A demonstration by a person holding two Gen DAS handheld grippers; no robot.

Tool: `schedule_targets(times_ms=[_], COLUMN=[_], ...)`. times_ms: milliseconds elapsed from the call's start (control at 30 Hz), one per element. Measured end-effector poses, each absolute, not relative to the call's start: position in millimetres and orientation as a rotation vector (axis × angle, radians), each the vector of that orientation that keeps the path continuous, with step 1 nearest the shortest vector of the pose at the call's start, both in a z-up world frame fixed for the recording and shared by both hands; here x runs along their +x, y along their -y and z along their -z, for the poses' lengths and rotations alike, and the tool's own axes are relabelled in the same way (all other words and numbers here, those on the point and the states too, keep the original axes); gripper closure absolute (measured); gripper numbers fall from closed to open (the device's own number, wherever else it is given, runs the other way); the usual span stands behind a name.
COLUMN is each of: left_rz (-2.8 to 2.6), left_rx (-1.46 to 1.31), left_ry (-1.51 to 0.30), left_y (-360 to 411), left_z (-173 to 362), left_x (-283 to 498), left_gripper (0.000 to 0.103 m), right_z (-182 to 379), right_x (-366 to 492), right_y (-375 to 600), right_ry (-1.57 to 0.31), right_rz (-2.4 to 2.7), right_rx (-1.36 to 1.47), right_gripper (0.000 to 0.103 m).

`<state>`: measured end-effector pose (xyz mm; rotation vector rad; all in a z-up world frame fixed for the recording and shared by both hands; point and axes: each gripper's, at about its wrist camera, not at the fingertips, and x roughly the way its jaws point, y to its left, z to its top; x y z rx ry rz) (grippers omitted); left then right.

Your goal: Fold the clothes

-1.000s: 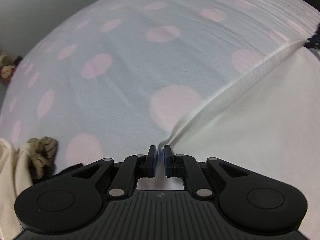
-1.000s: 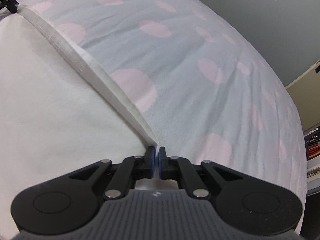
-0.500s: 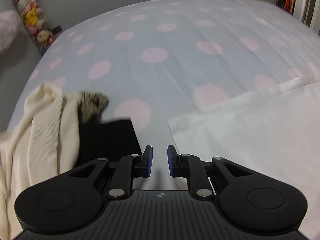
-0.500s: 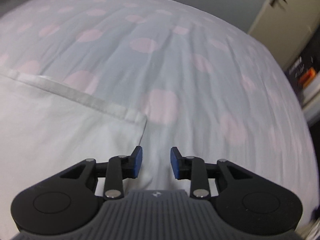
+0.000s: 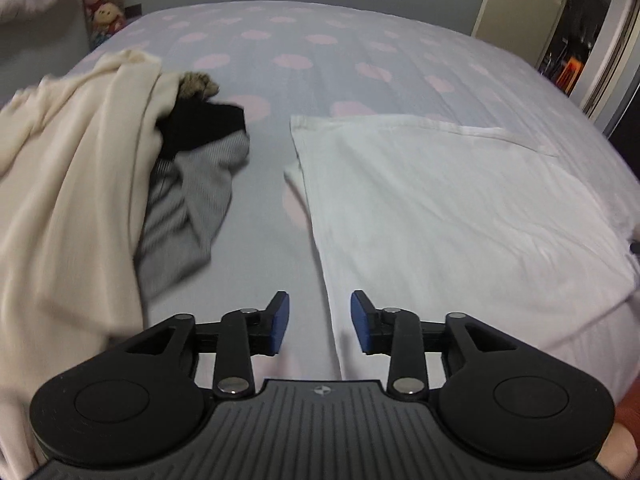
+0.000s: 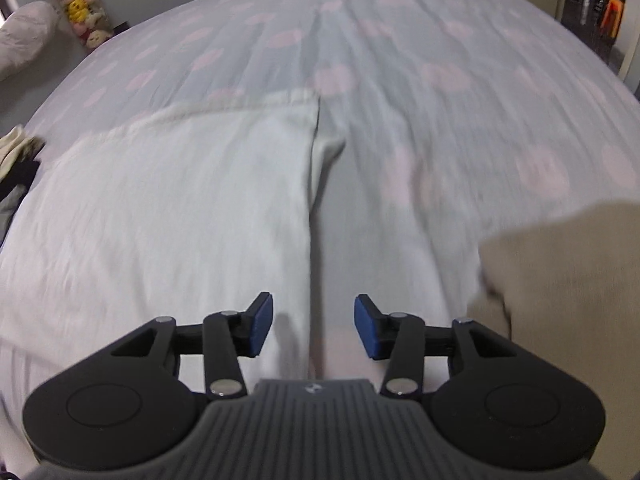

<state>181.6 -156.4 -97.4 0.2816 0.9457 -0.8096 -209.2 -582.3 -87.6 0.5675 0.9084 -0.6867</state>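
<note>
White cloth, a folded garment (image 5: 460, 208), lies flat on the bed (image 5: 320, 40), filling the middle and right of the left wrist view and the left and centre of the right wrist view (image 6: 160, 208). Its hemmed edge runs across the upper part of the garment in both views, and a small flap of fabric sticks out at each side corner just below that hem. The bed sheet is pale blue-grey with pink dots.

At the bottom of the left wrist view, the left gripper (image 5: 319, 328) has its blue-padded fingers (image 5: 280, 320) spread wide and holding nothing; the garment's left edge runs down between them. The right gripper (image 6: 314, 330) at the bottom of the right wrist view is likewise spread wide and empty, with the garment's right edge running down between its fingers (image 6: 262, 324).

On the left of the left wrist view sits a pile of clothes: a cream knit (image 5: 72, 184) draped over a grey ribbed piece (image 5: 192, 208) and a black piece (image 5: 200, 126), apart from the white garment. A beige cloth (image 6: 568, 280), blurred, fills the right edge of the right wrist view. Stuffed toys (image 5: 102, 4) hang in the upper left corner, and a door (image 5: 520, 4) stands in the upper right.
</note>
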Motion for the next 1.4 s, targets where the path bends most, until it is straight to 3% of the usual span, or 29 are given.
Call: schedule_targets(times_ms=[467,533,600,633,967,1233,1333,1400], left_rz=[0.856,0.851,0.847,0.845,0.820,0.728,0.740,0.760], left_rx=[0.225,0.216,0.206,0.201,0.312,0.498,0.530,0.593], left_ry=[-0.966,-0.971,-0.975,-0.977,-1.024,-0.942,-0.876,-0.803], left_y=[135,137,140,141,149,138,132,137], left_z=[137,140,144,146,151,142,134,130], left_x=[150,150,150,149,149,125,113,98], left_gripper=[0.062,0.079,0.095,0.100,0.102,0.102,0.101,0.099], right_z=[104,108,111,111,112,107,91,90], right_x=[-236,-236,-237,-237,-227,-233,-240,-235], right_y=[558,564,566,566,559,549,535,516], right_ry=[-0.931,-0.936,-0.934,-0.934,-1.036,-1.104,-1.013,-1.002], right_rz=[0.553,0.540,0.512,0.506,0.562,0.689,0.665,0.630], right_rx=[0.556,0.596,0.638,0.641,0.543,0.425,0.353,0.244], right_gripper=[0.060,0.062,0.096,0.097,0.098,0.099,0.090,0.074])
